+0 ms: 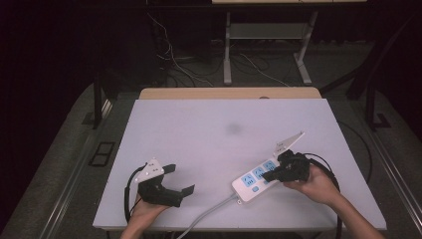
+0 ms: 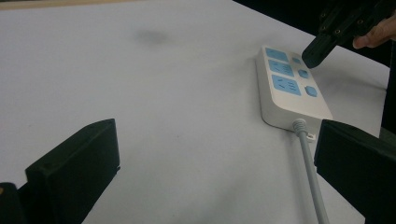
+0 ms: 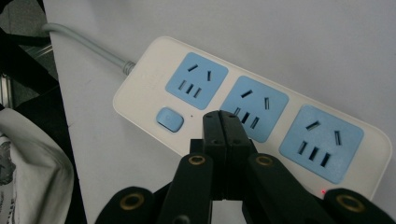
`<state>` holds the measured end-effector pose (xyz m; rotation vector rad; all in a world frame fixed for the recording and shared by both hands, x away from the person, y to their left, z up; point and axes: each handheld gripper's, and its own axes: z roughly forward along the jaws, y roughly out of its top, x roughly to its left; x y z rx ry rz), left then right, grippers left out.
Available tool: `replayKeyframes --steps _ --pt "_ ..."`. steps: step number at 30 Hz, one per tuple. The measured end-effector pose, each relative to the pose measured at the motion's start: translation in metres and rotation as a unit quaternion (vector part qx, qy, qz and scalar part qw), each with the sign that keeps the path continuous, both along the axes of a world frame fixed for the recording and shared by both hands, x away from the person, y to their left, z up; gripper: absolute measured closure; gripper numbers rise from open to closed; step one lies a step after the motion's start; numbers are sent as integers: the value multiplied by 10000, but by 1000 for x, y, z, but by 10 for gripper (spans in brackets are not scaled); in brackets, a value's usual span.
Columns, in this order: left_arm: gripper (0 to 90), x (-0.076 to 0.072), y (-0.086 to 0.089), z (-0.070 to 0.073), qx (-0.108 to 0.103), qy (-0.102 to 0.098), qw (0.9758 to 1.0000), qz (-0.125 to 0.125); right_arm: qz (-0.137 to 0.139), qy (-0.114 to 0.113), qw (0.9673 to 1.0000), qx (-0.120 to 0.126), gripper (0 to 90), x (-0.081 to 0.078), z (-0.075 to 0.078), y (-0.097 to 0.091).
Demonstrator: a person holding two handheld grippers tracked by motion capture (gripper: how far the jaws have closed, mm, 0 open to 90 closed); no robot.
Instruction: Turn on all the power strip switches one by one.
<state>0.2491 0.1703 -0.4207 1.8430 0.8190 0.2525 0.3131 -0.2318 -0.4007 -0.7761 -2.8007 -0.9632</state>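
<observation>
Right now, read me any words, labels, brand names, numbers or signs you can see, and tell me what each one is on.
No readable text.
Power strip: no brand, rating or number; blue socket faces and blue button blank, small red light at one corner.
Grey plate on the left gripper: small dark marks, too small to read.
Plate on the right gripper: the same, too small.
White table: a grey smudge, no writing.

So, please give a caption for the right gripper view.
Shut right gripper over the middle socket of a white power strip.

Lab: white table (image 1: 199, 129), floor cables (image 1: 174, 59)
</observation>
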Motion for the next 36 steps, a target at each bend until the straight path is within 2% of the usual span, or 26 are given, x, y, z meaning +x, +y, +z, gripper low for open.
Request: replayKeyframes --steps 11,36 --pt "0 0 0 0 -4 5 10000 -3 -36 78 10000 -5 900 2 -7 -2" --pt "0 0 -2 -1 46 16 10000 -57 33 78 10000 10 900 2 -9 -3"
